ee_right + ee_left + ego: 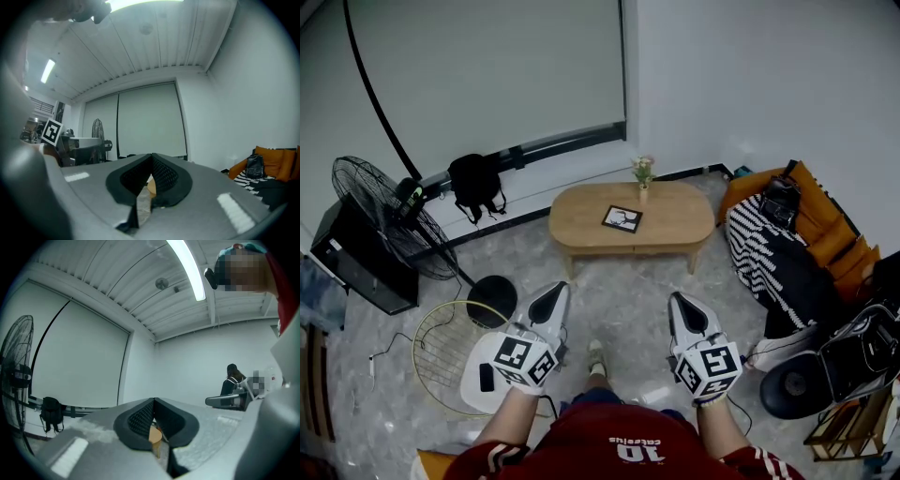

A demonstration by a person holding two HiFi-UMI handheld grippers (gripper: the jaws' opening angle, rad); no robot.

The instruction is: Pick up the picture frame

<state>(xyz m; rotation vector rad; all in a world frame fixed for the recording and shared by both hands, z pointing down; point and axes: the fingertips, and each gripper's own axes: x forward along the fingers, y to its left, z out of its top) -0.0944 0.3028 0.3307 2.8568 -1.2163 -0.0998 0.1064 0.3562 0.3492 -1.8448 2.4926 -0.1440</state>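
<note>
Head view shows the pick-up not yet begun: the picture frame lies flat on the low wooden table, well ahead of the left gripper and the right gripper, roughly on the line between them. The next move probably calls for carrying one gripper forward, spreading its jaws and taking a frame edge. Both grippers have their jaws pressed together on nothing and touch no object.

A flower vase stands at the wooden table's far edge.
</note>
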